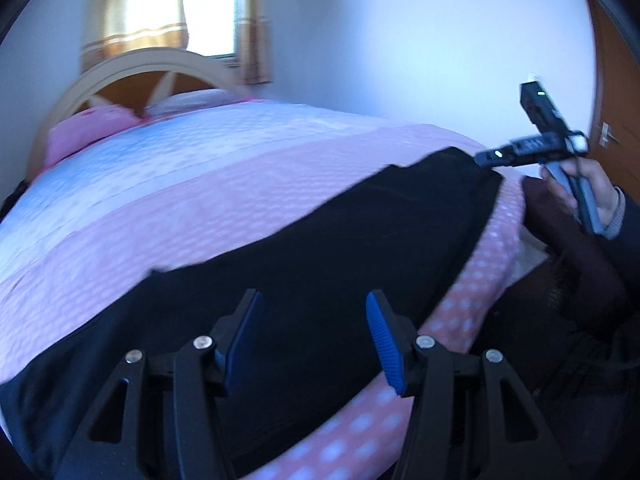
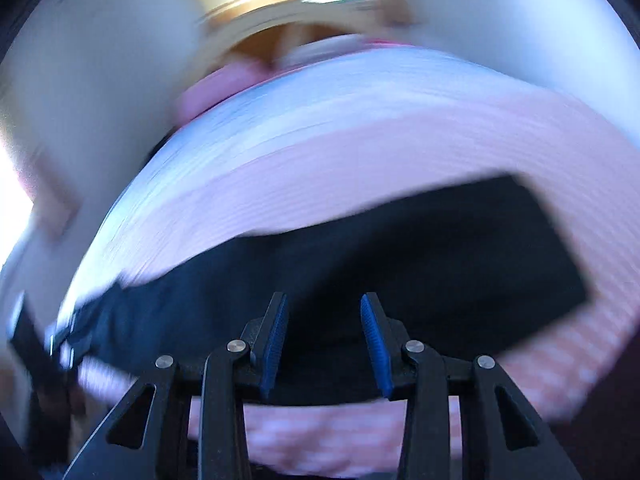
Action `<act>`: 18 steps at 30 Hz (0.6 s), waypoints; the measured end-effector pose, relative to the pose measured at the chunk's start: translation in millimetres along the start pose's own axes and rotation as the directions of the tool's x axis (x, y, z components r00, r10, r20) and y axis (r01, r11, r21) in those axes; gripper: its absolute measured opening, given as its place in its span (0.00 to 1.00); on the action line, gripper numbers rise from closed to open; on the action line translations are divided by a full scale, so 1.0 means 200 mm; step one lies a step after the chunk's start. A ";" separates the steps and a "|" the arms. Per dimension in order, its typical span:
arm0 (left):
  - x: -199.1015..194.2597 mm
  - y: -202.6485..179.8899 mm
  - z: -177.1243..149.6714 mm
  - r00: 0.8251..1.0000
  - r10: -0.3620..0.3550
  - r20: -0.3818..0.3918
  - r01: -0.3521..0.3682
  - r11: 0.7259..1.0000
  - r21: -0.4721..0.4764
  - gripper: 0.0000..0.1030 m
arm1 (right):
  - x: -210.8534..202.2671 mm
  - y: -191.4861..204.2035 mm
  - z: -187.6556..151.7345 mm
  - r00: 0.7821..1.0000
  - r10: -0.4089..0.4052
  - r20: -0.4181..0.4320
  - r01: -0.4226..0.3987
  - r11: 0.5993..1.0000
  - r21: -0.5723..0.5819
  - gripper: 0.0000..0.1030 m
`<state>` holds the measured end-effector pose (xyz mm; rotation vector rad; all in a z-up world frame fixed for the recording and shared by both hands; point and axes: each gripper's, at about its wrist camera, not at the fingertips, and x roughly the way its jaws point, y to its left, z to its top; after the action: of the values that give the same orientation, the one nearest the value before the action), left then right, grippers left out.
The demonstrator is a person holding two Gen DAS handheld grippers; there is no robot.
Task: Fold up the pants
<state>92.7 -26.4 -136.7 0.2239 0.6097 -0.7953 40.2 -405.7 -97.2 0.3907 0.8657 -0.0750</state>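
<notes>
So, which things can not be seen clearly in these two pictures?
- Pants: lower end in the left wrist view hidden behind the left gripper and cut by the frame.
- Right wrist view: motion blur smears the bedspread and headboard.
- Right gripper: cloth contact unclear.

- No text, label, brand, number or sign can be read in either view.
- The left wrist view is soft with motion, and the right wrist view is heavily smeared, so any small print would be lost.
</notes>
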 end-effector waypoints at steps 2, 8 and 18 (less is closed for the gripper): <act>0.04 -0.07 0.04 0.999 -0.032 0.003 0.032 0.999 0.022 0.55 | -0.06 -0.25 0.02 0.998 -0.065 0.027 0.060 0.988 0.142 0.39; 0.17 -0.13 0.11 0.998 -0.063 -0.011 0.063 0.998 -0.004 0.55 | -0.09 -0.63 0.05 0.996 -0.064 0.068 0.038 0.940 0.339 0.39; 0.24 -0.08 0.03 0.996 -0.039 -0.075 0.033 0.997 -0.067 0.55 | 0.08 -0.68 0.05 0.994 -0.098 0.049 0.074 0.931 0.356 0.10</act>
<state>110.6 -68.6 -159.3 0.1840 0.7128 -0.8028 27.4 -534.3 -144.2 0.6842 0.8036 -0.3276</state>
